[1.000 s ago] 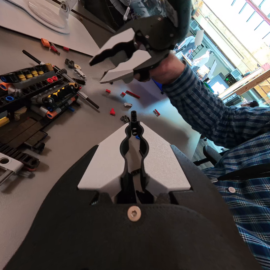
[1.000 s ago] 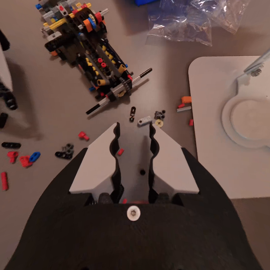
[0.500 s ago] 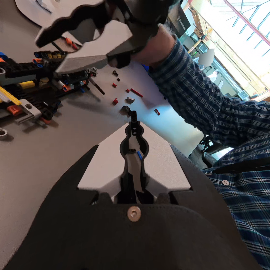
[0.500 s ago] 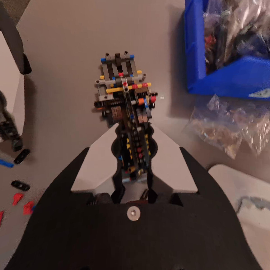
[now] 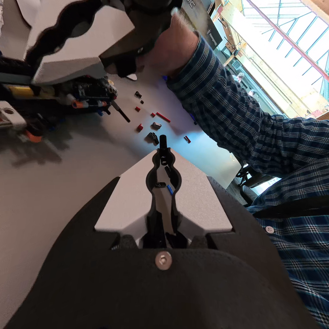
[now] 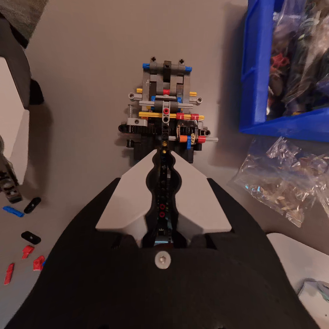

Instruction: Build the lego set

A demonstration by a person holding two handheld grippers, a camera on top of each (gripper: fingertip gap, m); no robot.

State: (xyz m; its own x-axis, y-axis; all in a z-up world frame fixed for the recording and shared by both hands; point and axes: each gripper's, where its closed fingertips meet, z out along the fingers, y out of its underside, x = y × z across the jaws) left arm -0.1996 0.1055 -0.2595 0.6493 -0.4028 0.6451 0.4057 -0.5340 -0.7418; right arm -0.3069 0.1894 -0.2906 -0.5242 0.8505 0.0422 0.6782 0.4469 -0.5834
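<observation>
Both grippers were busy: our right gripper [image 6: 163,156], spread over loose parts a second earlier, had now pressed its fingers on the central beam of the half-built lego model [image 6: 166,114], which lay on the grey table [image 6: 85,53]. Our left gripper [image 5: 162,151] still pinched the small black connector [image 5: 162,142] near the scattered red pieces [image 5: 140,127]. We judged joining came next.

Open-plan office: grey desk [image 5: 53,195], office chair [image 5: 249,194], glazed roof [image 5: 284,26] beyond.
</observation>
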